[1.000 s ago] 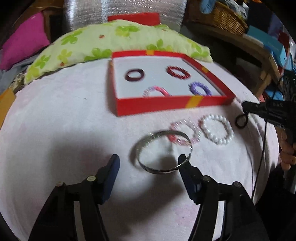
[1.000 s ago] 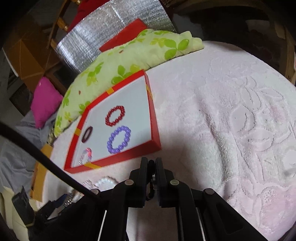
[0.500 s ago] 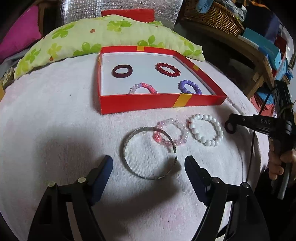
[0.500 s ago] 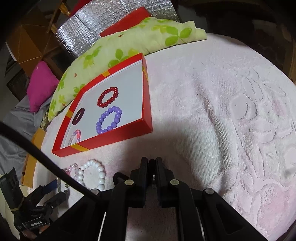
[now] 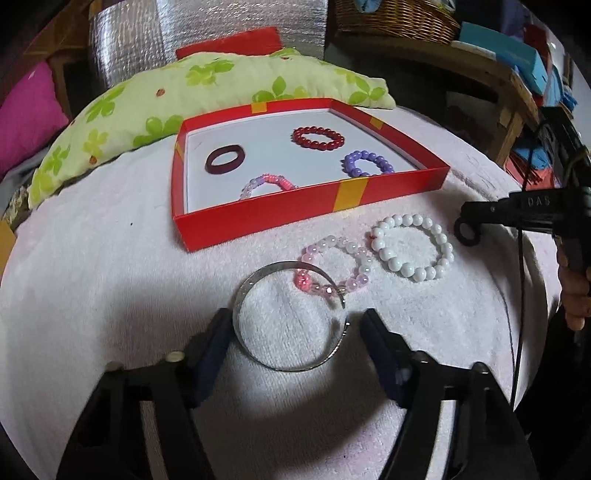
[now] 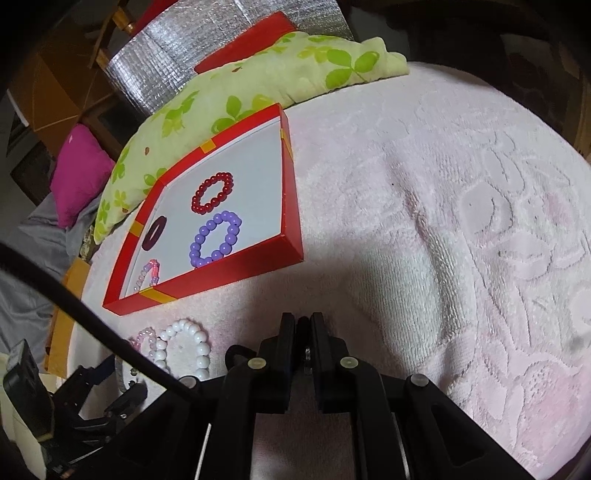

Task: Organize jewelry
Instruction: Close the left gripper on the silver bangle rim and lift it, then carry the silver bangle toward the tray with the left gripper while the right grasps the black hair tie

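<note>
Left wrist view: left hand-held gripper (image 5: 293, 332), wide open, now straddles silver bangle (image 5: 290, 315); right hand-held gripper (image 6: 303, 328), closed, empty.

A lived-in room of a home is shown, most likely a bedroom or sitting room; a soft surface is covered by a pale pink towel (image 6: 461, 229) with a raised flower pattern; a green pillow (image 5: 207, 88) printed with leaves is laid along its far edge; a pink cushion (image 5: 26, 110) is seen at the left, beside grey cloth; a wicker basket (image 5: 395, 16) and coloured boxes (image 5: 517, 59) are kept on a wooden shelf (image 5: 491, 79) at the back; a sheet of silver foil padding (image 6: 207, 48) is propped behind the pillow; wooden furniture is glimpsed in the dim corners.
</note>
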Demonstrator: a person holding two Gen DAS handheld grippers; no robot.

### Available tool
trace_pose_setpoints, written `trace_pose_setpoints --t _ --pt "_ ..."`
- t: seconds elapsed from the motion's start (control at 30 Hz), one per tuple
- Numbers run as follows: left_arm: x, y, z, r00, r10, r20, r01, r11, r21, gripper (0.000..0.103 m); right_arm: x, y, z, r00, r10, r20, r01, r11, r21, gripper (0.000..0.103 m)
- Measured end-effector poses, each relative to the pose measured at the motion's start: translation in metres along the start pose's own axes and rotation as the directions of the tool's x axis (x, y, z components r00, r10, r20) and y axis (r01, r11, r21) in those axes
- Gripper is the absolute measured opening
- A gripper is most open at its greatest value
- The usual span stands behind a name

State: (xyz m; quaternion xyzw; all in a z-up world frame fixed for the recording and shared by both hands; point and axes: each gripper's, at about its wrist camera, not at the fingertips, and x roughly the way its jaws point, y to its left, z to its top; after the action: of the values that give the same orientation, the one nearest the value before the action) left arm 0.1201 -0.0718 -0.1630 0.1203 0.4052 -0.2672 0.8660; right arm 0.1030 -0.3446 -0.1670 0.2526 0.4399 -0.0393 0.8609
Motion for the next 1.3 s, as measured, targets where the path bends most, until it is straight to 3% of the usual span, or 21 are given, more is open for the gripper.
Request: trace_pose_setpoints --t 0.13,0.37,0.7,1.1,1.2,1.3 --pt "-0.001 -0.001 0.0 1.0 -0.004 0.005 0.004 1.0 0.006 0.062 -0.001 0.0 -0.001 1.0 0.006 0.005 -0.006 1.0 -0.004 0.015" --pt "-0.013 0.002 0.002 0.999 -0.023 0.034 0.023 1.0 0.0 0.062 -0.007 0.022 -0.008 0.995 -0.058 0.082 0.069 0.988 -0.139 0.012" --pt "-0.044 0.017 0.006 0.992 -0.036 0.124 0.045 0.997 -0.066 0.062 -0.03 0.048 -0.005 0.979 0.093 0.184 -0.07 0.989 -0.128 0.012" --pt "-0.059 0.028 0.011 0.981 0.027 0.191 -0.006 0.994 -0.111 0.062 -0.048 0.071 0.001 0.95 0.199 0.241 -0.164 0.974 -0.156 0.012" --pt "-0.056 0.029 0.011 0.982 0.042 0.182 -0.02 0.993 -0.118 0.062 -0.049 0.062 0.007 0.954 0.196 0.225 -0.173 0.978 -0.115 0.012" --pt "-0.053 0.029 0.01 0.984 0.047 0.171 -0.027 0.993 -0.118 0.062 -0.041 0.045 0.011 0.975 0.141 0.171 -0.135 0.99 -0.048 0.014"
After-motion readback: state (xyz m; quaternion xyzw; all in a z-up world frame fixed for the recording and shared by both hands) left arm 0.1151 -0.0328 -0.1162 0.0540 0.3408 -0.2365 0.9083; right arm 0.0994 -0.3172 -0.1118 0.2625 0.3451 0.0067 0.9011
